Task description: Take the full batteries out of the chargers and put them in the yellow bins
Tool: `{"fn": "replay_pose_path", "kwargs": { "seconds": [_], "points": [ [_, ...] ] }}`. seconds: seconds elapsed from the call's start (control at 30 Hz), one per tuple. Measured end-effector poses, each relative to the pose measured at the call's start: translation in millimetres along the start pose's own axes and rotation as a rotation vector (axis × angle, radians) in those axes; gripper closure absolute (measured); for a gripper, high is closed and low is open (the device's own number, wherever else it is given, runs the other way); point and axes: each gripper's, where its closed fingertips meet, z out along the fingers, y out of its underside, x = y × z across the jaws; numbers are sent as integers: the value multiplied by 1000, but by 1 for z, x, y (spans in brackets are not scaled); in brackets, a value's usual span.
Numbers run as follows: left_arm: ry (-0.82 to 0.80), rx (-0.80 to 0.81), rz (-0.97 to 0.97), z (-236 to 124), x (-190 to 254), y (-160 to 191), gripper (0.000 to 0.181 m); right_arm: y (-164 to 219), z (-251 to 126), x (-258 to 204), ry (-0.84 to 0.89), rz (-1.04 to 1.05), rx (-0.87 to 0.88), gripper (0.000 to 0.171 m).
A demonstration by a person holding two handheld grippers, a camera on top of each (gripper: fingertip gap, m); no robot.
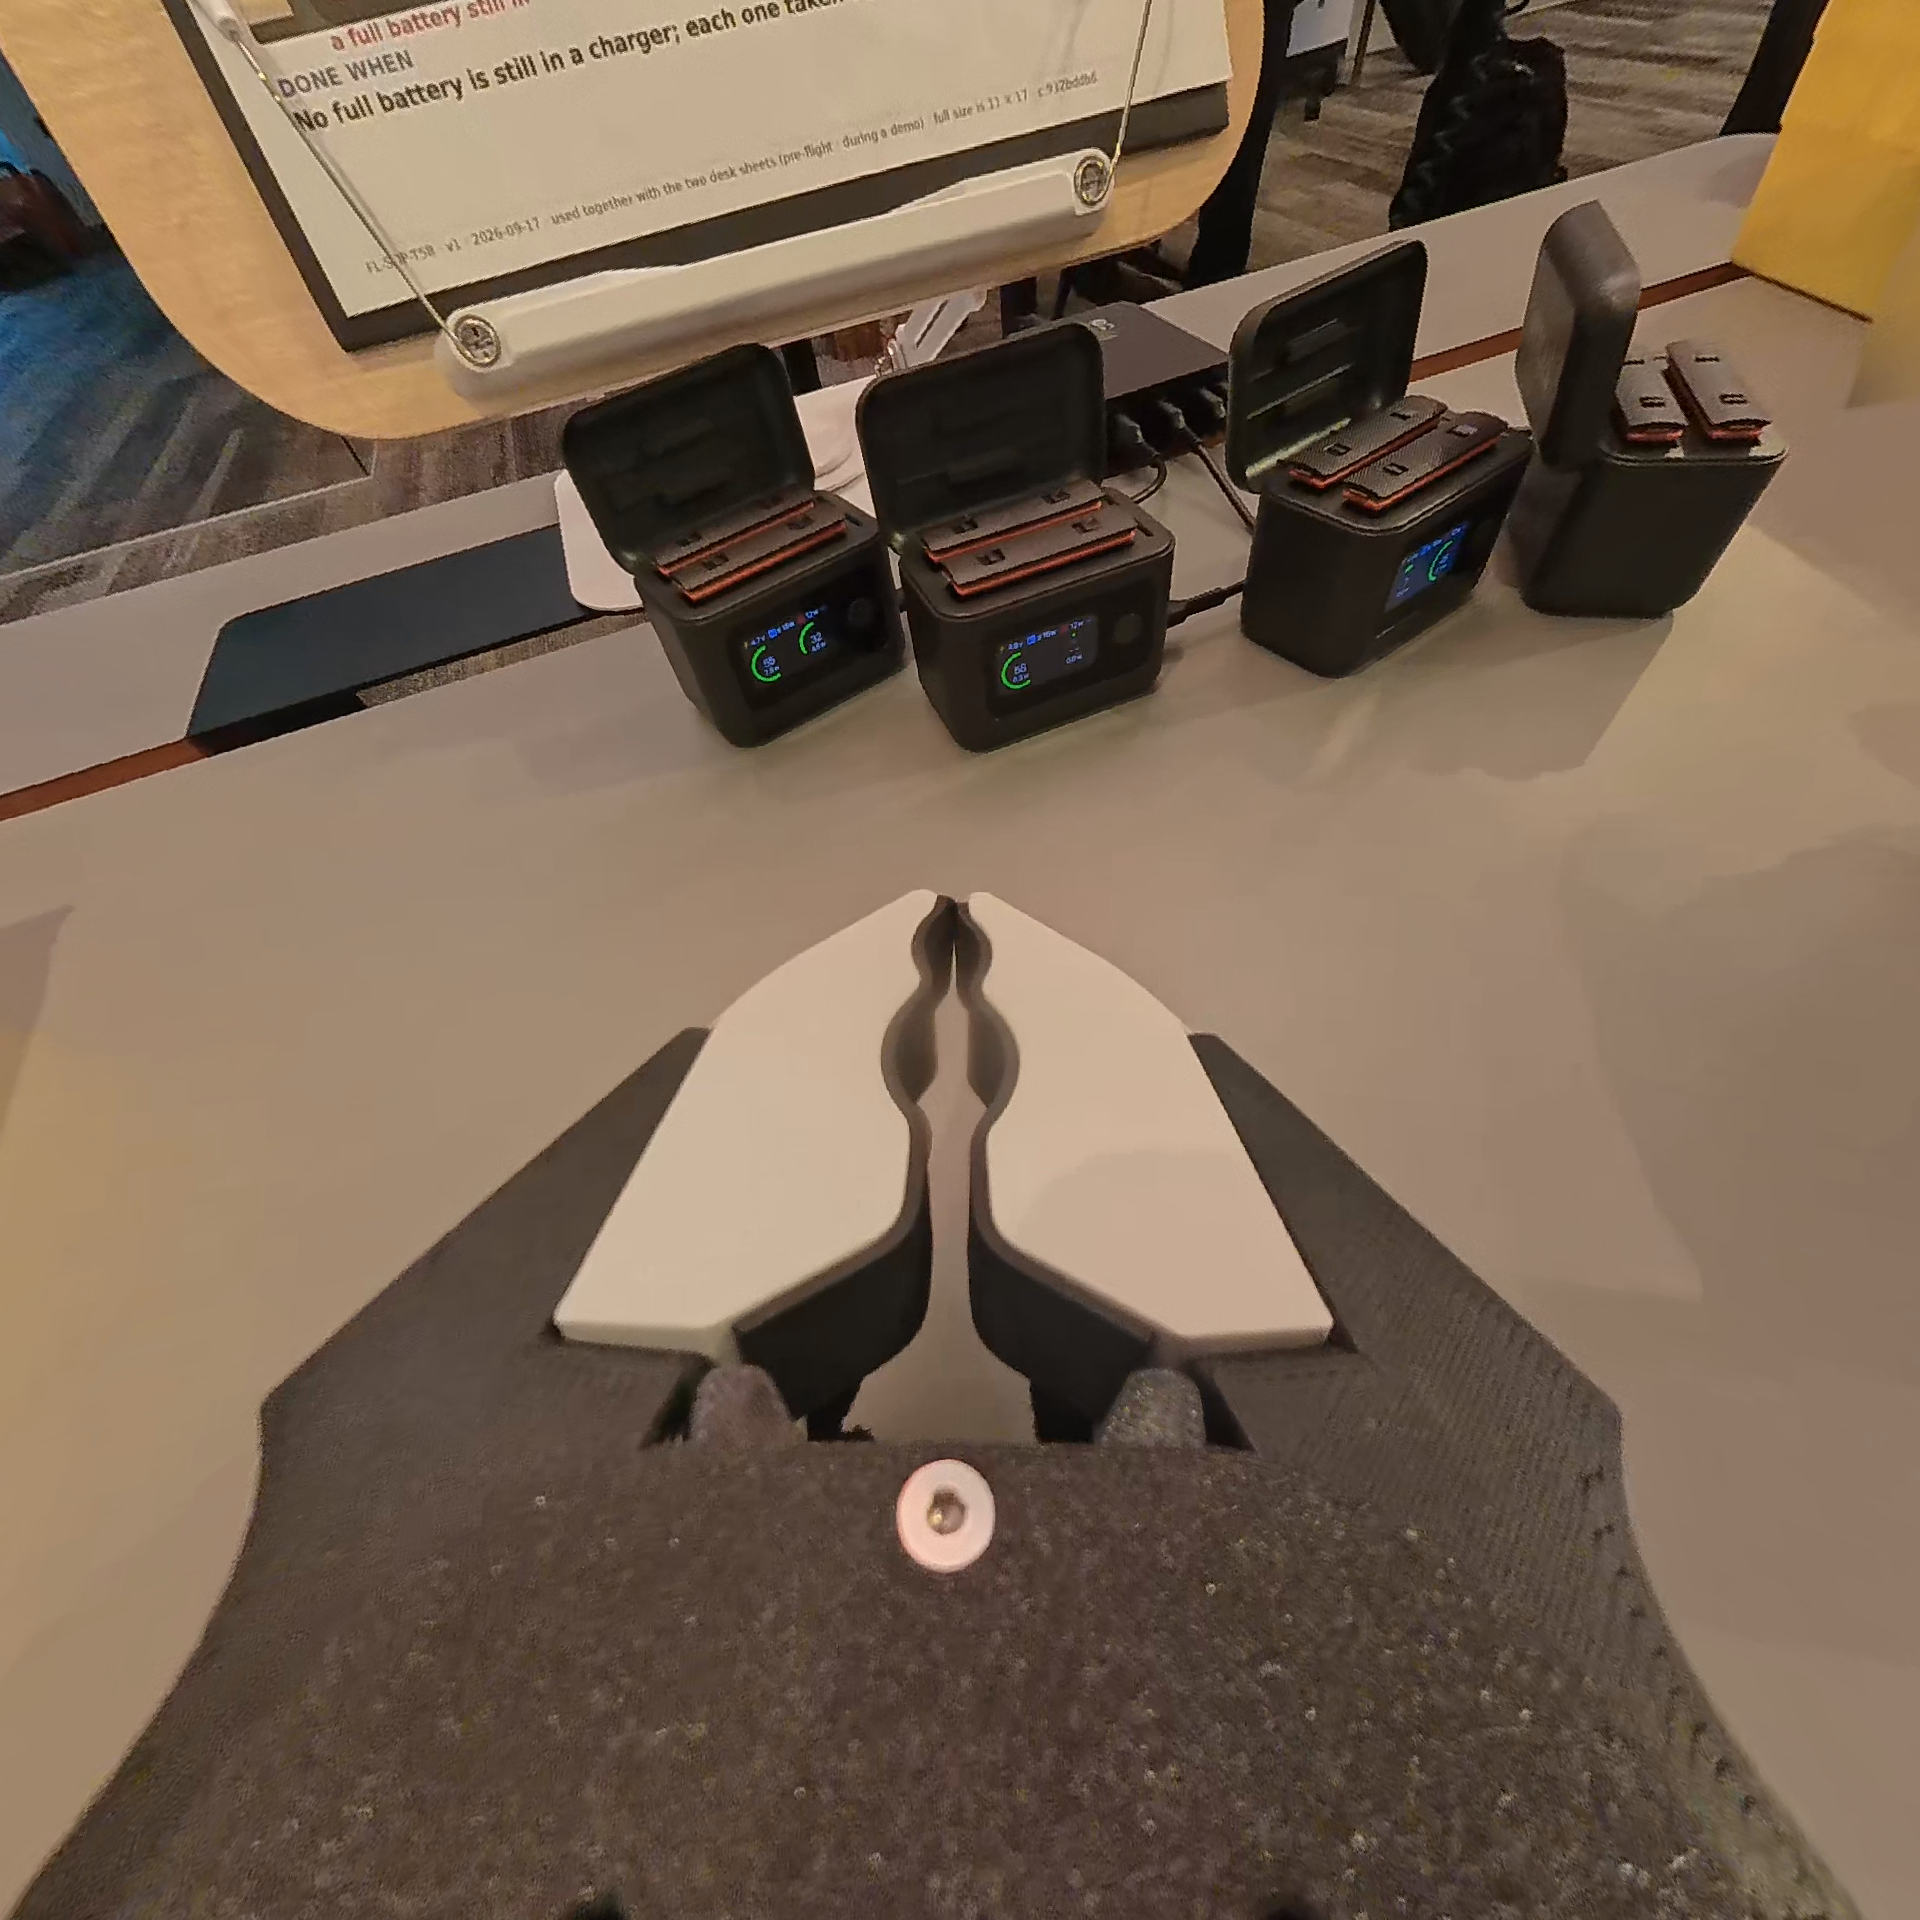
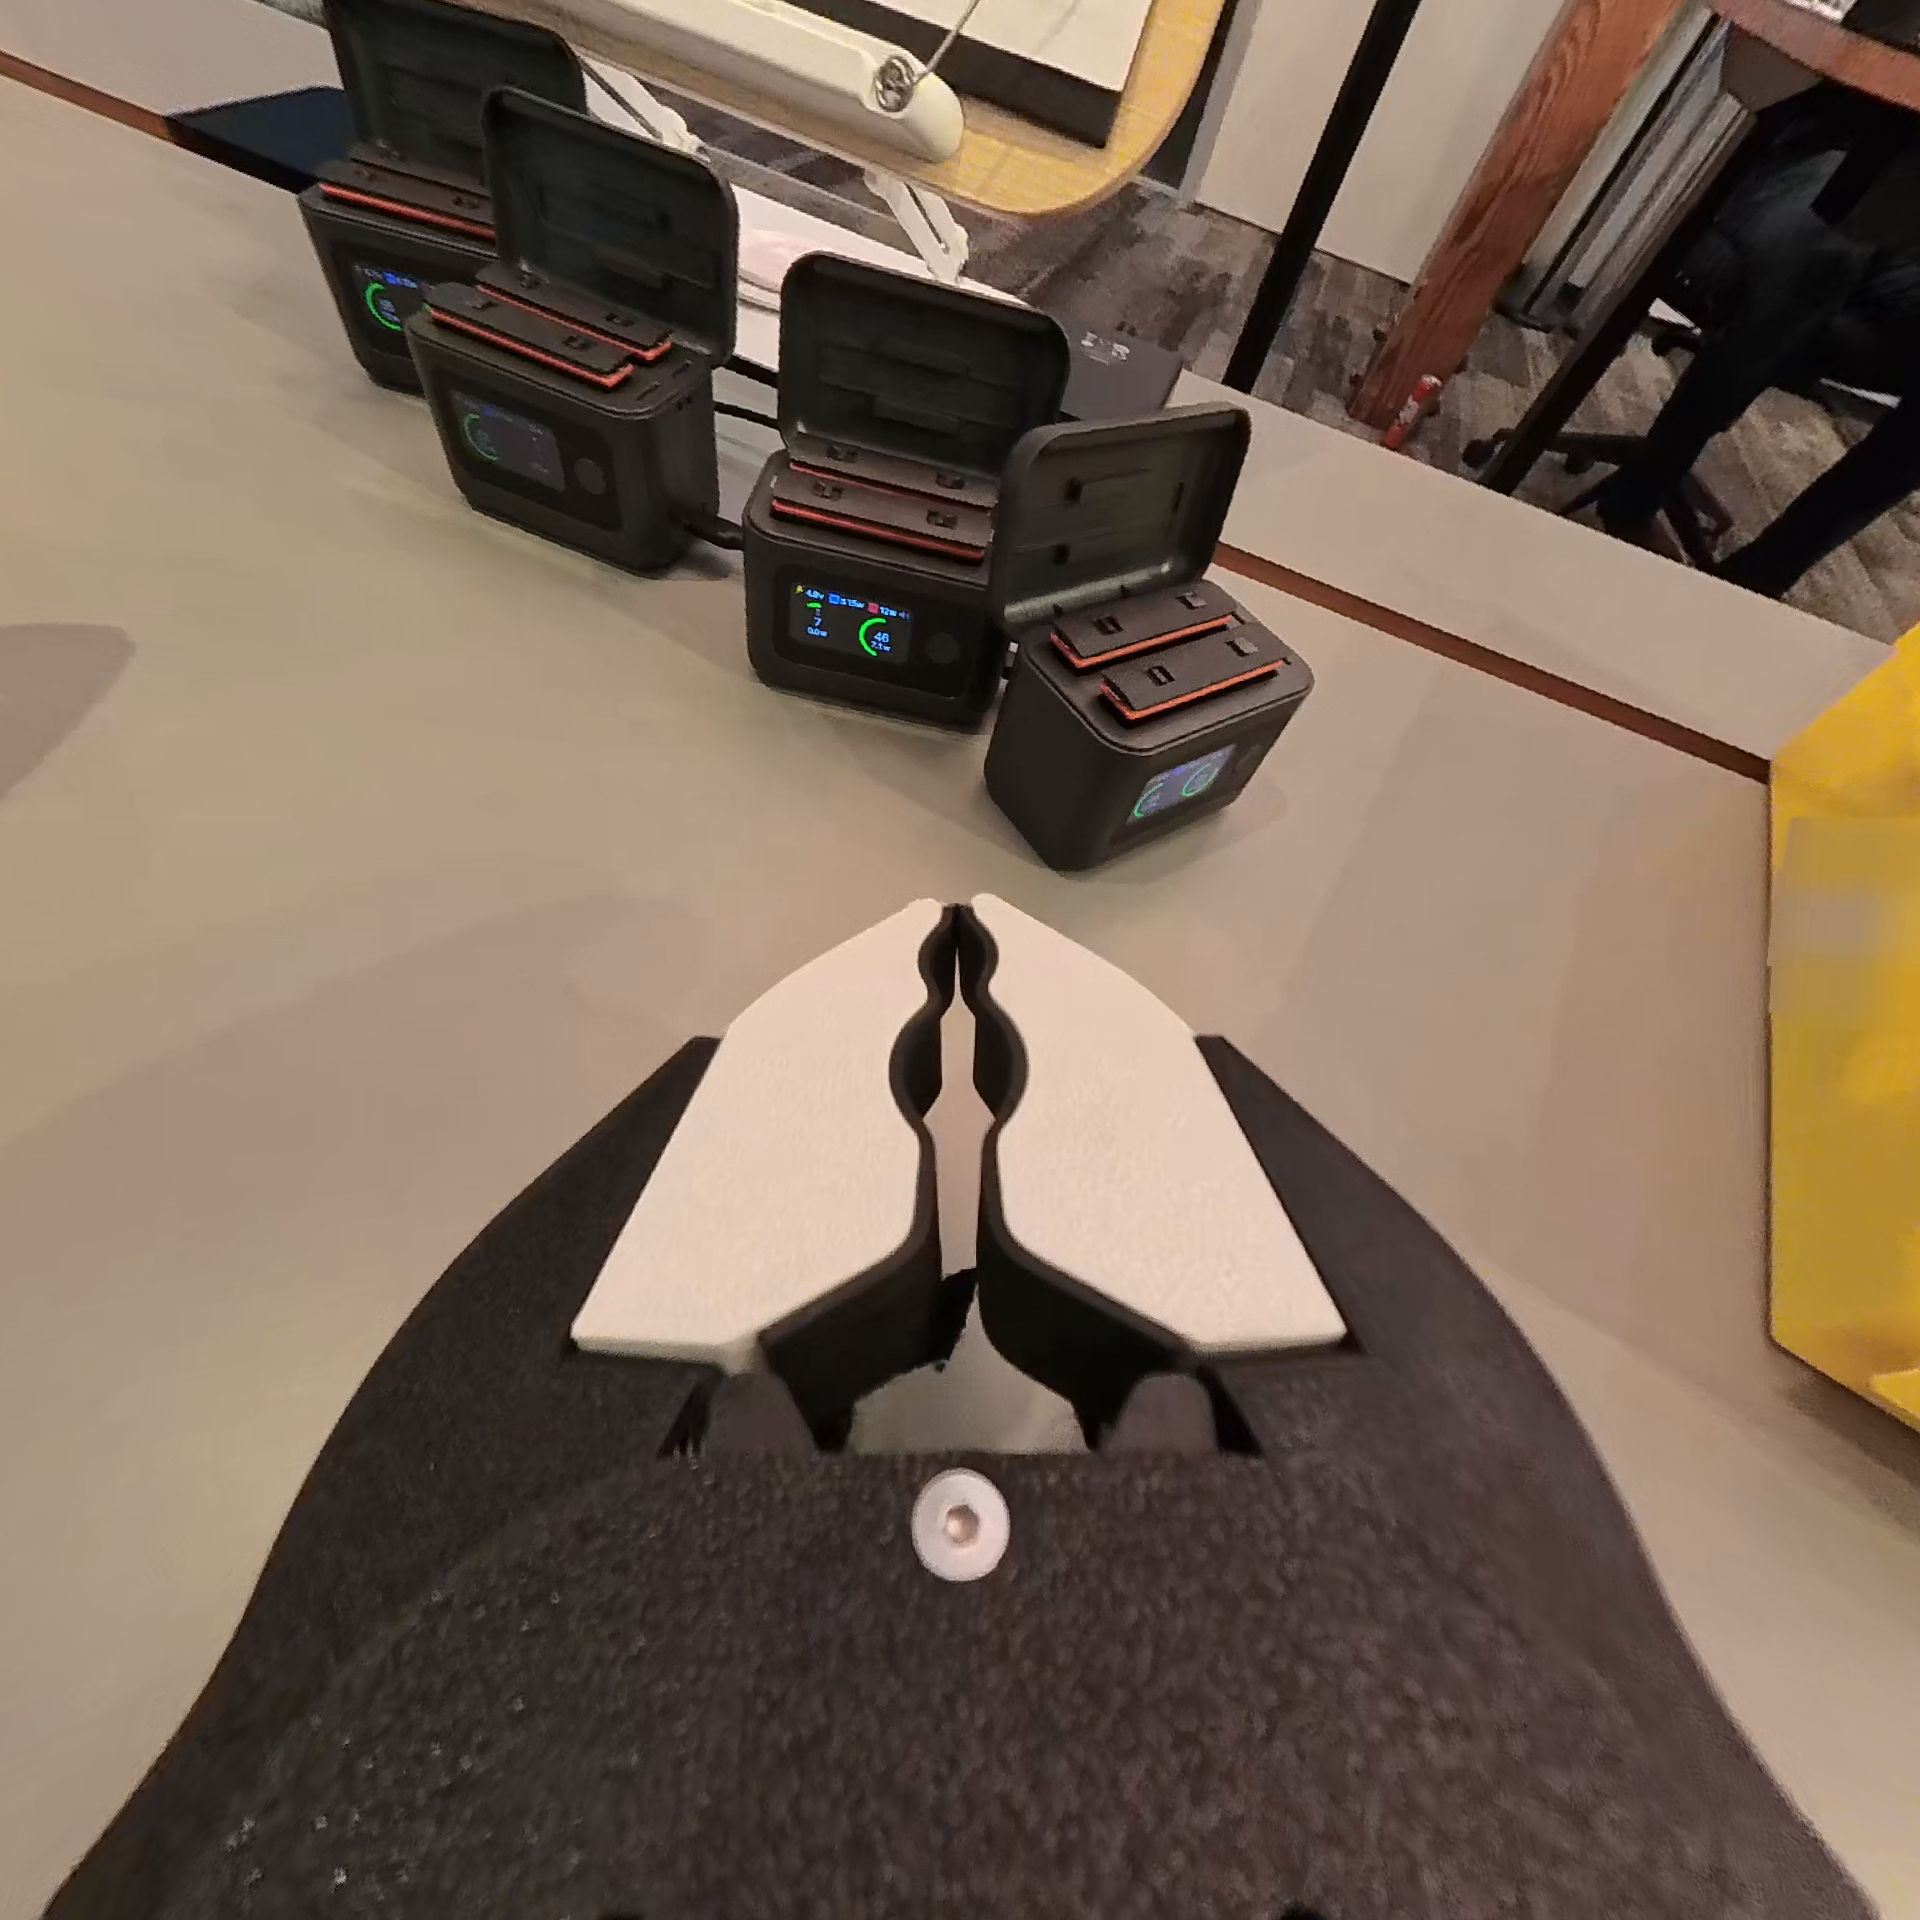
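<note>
Grey table (image 1: 312, 987) fills both views, with carpet and furniture legs beyond its far edge. Largest item behind it is a wooden board (image 1: 156, 260) carrying a printed sheet, at 11 o'clock in the left wrist view.

Four black chargers (image 1: 1023, 613) stand in a row near the far edge, lids up, each with two orange-edged batteries (image 1: 1029, 545) seated in its slots. They lie from 12 to 2 o'clock in the left view and from 10 to 1 o'clock in the right. Three screens show lit in the left view; the end unit is turned away there, though the right view shows its screen lit.

A yellow bin (image 2: 1839, 1039) sits at 3 o'clock in the right view, just beside the nearest charger (image 2: 1143, 748).

Your left gripper (image 1: 954, 906) and right gripper (image 2: 962, 909) are both drawn narrow, tips nearly meeting, holding nothing, well short of the row.

No battery appears removed yet. Judgement: you must first read which cells are full; the gauges seem only partly filled, so check before pulling. Spread the tongs, approach from above, grip one battery across its narrow sides and lift straight up.

Obstructions: raised lids crowd the rear slots, and cables (image 1: 1205, 488) run behind the units.
</note>
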Motion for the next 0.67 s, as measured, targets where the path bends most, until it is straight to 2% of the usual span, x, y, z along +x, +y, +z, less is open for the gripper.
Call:
{"fn": "replay_pose_path", "kwargs": {
  "seconds": [0.67],
  "points": [
    [-10,-40,-1,3,1,4,181,2,1,-1,6,-16,-12,171]
  ]
}}
